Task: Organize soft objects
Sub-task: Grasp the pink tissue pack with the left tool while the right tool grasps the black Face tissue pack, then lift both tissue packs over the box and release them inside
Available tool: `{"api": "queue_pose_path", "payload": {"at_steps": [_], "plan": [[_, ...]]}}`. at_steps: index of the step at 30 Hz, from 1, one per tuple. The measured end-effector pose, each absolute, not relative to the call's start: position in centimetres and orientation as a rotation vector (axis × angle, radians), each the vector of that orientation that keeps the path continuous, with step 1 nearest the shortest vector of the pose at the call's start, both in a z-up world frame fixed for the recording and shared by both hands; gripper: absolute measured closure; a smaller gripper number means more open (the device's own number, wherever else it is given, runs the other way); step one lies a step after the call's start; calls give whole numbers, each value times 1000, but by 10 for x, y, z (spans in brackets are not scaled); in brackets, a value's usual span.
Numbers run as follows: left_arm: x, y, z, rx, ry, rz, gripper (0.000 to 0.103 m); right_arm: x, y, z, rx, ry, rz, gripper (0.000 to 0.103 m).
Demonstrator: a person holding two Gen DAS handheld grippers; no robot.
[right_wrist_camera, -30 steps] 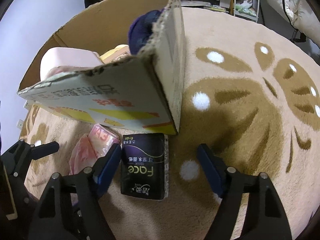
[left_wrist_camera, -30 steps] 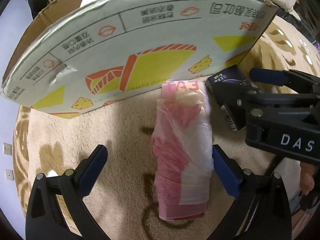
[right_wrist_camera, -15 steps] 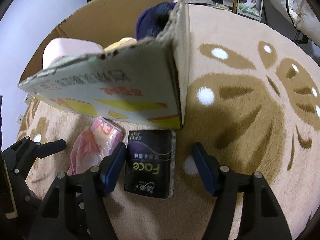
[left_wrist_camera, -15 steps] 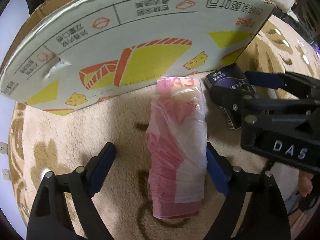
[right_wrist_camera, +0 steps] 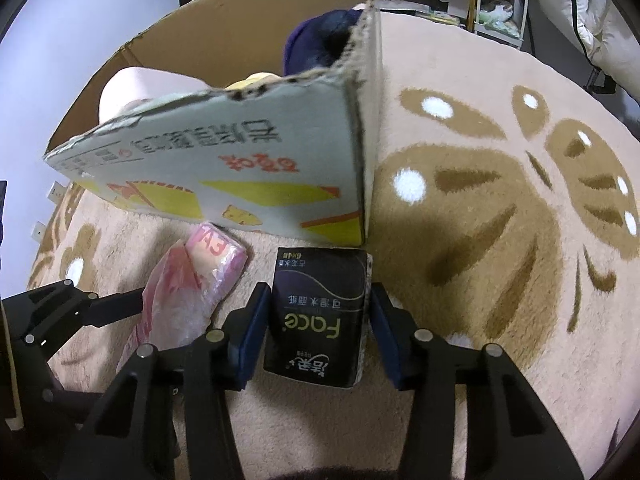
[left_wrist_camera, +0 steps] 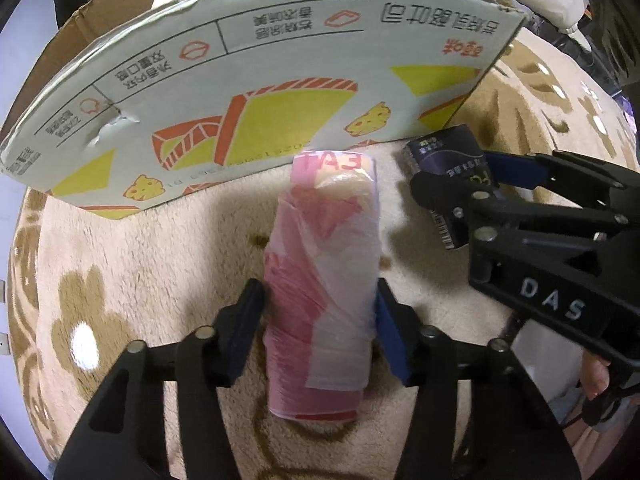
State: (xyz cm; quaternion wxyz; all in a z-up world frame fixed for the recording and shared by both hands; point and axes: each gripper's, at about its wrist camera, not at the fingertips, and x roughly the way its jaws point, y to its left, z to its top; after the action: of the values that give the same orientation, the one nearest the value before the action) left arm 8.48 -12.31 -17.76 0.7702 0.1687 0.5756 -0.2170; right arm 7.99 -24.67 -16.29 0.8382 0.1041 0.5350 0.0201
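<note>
The left gripper (left_wrist_camera: 320, 320) is clamping its blue pads (left_wrist_camera: 390, 334) against both sides of the pink plastic-wrapped roll (left_wrist_camera: 324, 296), which is lying on the beige carpet (left_wrist_camera: 140, 264) just in front of the cardboard box (left_wrist_camera: 256, 92); the right gripper (right_wrist_camera: 316, 326) is squeezing the black tissue pack (right_wrist_camera: 318, 316), which is lying beside the roll at the box's corner; soft items are sitting inside the box.
</note>
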Motion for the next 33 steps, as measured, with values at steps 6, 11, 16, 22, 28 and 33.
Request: {"api": "queue_pose_path", "payload": {"at_steps": [6, 11, 16, 22, 28, 33], "plan": [[71, -116, -170, 418, 1218, -369, 58, 65, -235, -151, 198, 1103, 50, 51], [59, -99, -149, 403, 1154, -305, 58, 48, -230, -133, 187, 1061, 48, 52], [43, -81, -117, 337, 1062, -270, 58, 34, -232, -115, 216, 995, 50, 52], [33, -72, -68, 295, 917, -227, 58, 28, -232, -88, 197, 902, 64, 52], [27, -68, -25, 290, 782, -211, 58, 14, -232, -53, 197, 794, 71, 52], [25, -58, -10, 306, 706, -195, 58, 8, -232, -31, 189, 730, 67, 52]]}}
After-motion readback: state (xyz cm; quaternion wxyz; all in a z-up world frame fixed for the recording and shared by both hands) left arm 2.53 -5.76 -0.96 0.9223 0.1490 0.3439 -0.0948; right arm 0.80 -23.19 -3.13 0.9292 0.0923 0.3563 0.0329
